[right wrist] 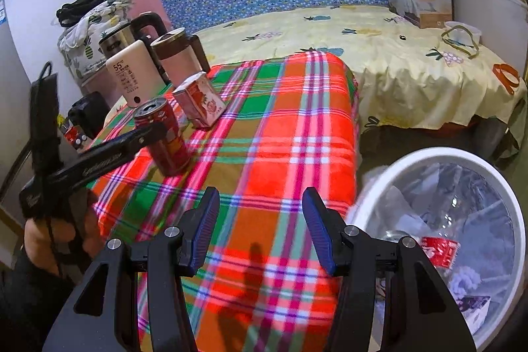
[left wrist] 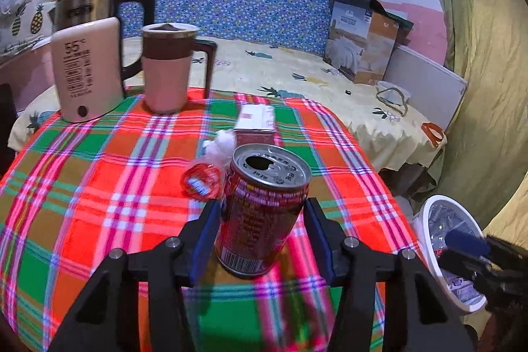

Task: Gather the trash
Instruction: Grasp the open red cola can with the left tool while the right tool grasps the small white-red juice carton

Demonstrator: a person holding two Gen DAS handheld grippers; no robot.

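Can: a red drink can [left wrist: 264,210] stood upright on the plaid-covered bench [left wrist: 99,187], its mouth already open, so probably empty or nearly so.
Left hand-held gripper: the left hand-held gripper [left wrist: 264,240] straddled the can's lower body with a blue pad on either side; the left pad looked to touch the wall, while a sliver of gap showed at the right, so the pinch did not look complete.
Right hand-held gripper: the right hand-held gripper [right wrist: 260,233] was spread with nothing between its pads, hanging over the bench edge just beside the bin.
Bin: a white, bag-lined bin [right wrist: 439,220] stood on the floor near the bench corner, with scraps already in it.
Other trash: a small carton [left wrist: 255,126], a red wrapper [left wrist: 201,182] and a white wad [left wrist: 219,144] lay just behind the can.
Handling: likely light, thin-walled and smooth; hard squeezing would dent it, and a loose hold could let it slip or tip.
Hold: mid-body, pads on opposite sides, kept upright in case dregs remained.
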